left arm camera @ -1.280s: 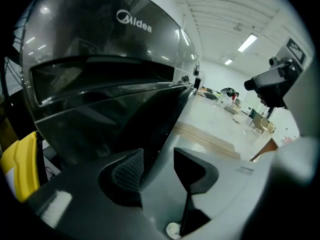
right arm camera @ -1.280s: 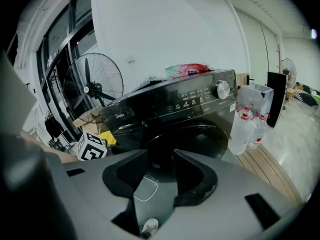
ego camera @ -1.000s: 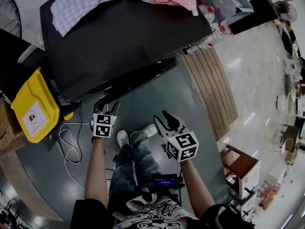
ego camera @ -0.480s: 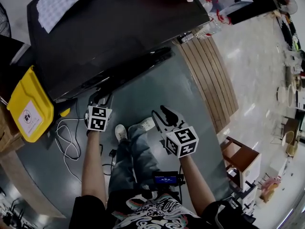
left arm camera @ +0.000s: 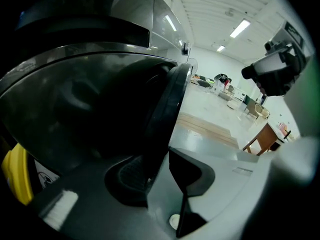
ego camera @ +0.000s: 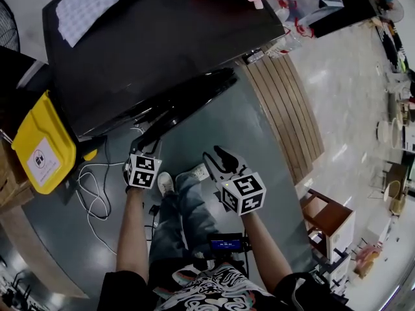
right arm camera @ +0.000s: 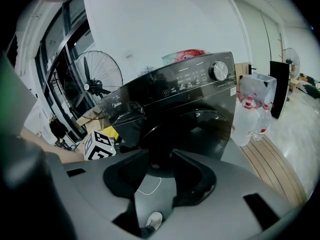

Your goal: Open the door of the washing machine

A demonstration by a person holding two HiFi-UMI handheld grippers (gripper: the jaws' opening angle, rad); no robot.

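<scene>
**A:** Where is the washing machine (ego camera: 162,50)?

**B:** In the head view it fills the 12 o'clock part. It is black, and a checked cloth (ego camera: 97,2) lies on its top at 11 o'clock. Its door (ego camera: 194,96) stands slightly ajar, with the free rim swung out toward the person.

**A:** And the left hand-held gripper (ego camera: 148,144)?

**B:** It is right at that rim. In the left gripper view the door's edge runs up between the two jaws, which are closing. A sliver of floor (left arm camera: 163,199) shows between the rim and one jaw, so it isn't clamped.

**A:** And the right hand-held gripper (ego camera: 218,155)?

**B:** It is at 3 o'clock of the left one, off the machine. Its jaws are apart and closing, with nothing between them.

**A:** Is there any writing?

**B:** The letters "idea" sit cropped at the top of the left gripper view, on the machine's front. The panel (right arm camera: 185,81) carries small icons beside a knob (right arm camera: 218,71), but they are too small to read. A yellow bin (ego camera: 40,144) at 9 o'clock bears a white label (ego camera: 40,157) with a round symbol, and its print is unreadable.
</scene>
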